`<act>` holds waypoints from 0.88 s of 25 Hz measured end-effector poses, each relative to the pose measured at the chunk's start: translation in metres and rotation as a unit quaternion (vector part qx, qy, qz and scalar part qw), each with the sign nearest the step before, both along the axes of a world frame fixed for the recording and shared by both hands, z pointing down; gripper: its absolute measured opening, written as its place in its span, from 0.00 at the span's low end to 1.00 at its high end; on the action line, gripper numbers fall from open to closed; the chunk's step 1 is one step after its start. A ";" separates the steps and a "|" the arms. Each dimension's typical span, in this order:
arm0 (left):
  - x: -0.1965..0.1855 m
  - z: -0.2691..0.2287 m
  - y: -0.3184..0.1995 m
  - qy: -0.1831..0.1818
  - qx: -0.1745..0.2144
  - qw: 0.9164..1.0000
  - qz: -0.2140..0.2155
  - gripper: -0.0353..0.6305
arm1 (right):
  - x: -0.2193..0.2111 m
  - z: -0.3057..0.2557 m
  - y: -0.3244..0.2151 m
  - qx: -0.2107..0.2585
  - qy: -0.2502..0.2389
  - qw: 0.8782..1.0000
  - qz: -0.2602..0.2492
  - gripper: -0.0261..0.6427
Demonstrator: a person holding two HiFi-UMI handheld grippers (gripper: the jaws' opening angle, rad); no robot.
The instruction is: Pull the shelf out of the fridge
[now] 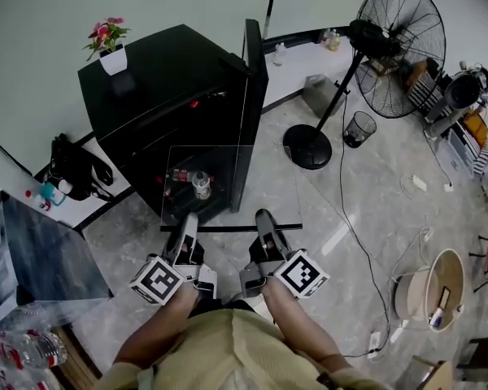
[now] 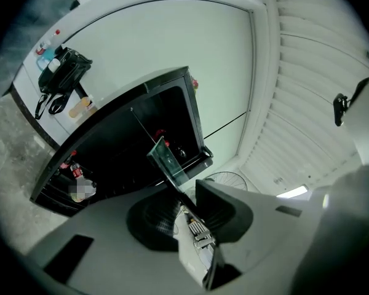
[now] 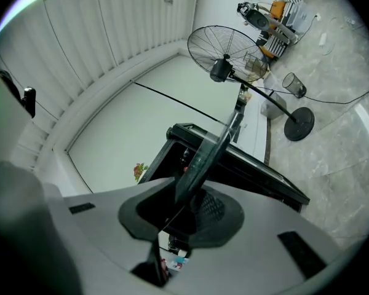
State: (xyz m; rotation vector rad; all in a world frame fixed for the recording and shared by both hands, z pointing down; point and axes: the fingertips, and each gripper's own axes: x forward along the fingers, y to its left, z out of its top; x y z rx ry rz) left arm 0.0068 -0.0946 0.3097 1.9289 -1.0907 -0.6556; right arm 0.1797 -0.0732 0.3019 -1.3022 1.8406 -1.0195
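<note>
The glass shelf (image 1: 207, 187) is out of the black fridge (image 1: 159, 80) and is held in the air in front of the open compartment, nearly level, over the grey stone floor (image 1: 342, 218); its dark front edge is turned to the person and both grippers are at this edge, one near each end

The left gripper (image 1: 187, 223) pinches the front edge near the left end; in the left gripper view the thin pane runs straight between the two dark pads and they close on it; the right gripper (image 1: 264, 218) has the same edge near the right end between its jaws, but in the right gripper view these jaws stand a little apart and a gap shows between the pane and the ribbed pad, so this one is loose around the shelf and does not squeeze it

The fridge door (image 1: 253, 96) stands open at the right side of the fridge; through the glass some bottles (image 1: 199, 184) are seen inside, in the lower part; a white pot with pink flowers (image 1: 107, 45) stands on top of the fridge; a black bag (image 1: 76, 169) lies on the white ledge at the left; a standing fan (image 1: 398, 47) and a small mesh bin (image 1: 359, 127) are well apart on the right
</note>
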 end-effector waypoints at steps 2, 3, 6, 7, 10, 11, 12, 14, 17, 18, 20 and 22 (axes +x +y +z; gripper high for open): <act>0.002 -0.007 0.000 0.002 0.006 1.000 0.009 0.17 | 0.001 -0.002 0.005 -0.004 0.002 1.000 0.008 0.17; 0.003 -0.008 0.001 0.002 0.006 1.000 0.014 0.17 | 0.003 -0.003 0.008 -0.006 0.006 1.000 0.014 0.17; 0.011 -0.015 0.007 0.006 0.006 1.000 0.030 0.17 | 0.009 -0.011 0.018 0.000 0.016 0.999 0.030 0.17; 0.012 -0.019 0.008 0.007 0.007 0.999 0.034 0.17 | 0.011 -0.014 0.021 0.000 0.013 0.999 0.034 0.17; 0.013 -0.029 0.010 0.008 0.012 0.999 0.044 0.17 | 0.012 -0.020 0.026 -0.003 -0.006 0.999 0.042 0.16; 0.014 -0.031 0.010 0.007 0.014 0.999 0.048 0.17 | 0.012 -0.021 0.028 -0.003 -0.009 0.999 0.045 0.16; 0.014 -0.033 0.011 0.006 0.017 0.999 0.051 0.17 | 0.012 -0.023 0.029 -0.002 -0.010 0.999 0.048 0.16; 0.015 -0.036 0.012 0.006 0.025 0.998 0.058 0.17 | 0.012 -0.025 0.032 0.003 -0.007 0.999 0.050 0.16; 0.019 -0.037 0.012 0.009 0.031 0.997 0.066 0.17 | 0.016 -0.026 0.036 0.002 0.001 0.998 0.058 0.16; 0.022 -0.038 0.013 0.010 0.029 0.997 0.069 0.17 | 0.019 -0.026 0.037 0.001 0.002 0.998 0.061 0.16; 0.028 -0.040 0.013 0.010 0.025 0.997 0.075 0.17 | 0.024 -0.025 0.039 -0.002 0.000 0.998 0.067 0.17; 0.032 -0.040 0.013 0.012 0.025 0.996 0.080 0.17 | 0.028 -0.024 0.040 -0.003 -0.001 0.997 0.072 0.17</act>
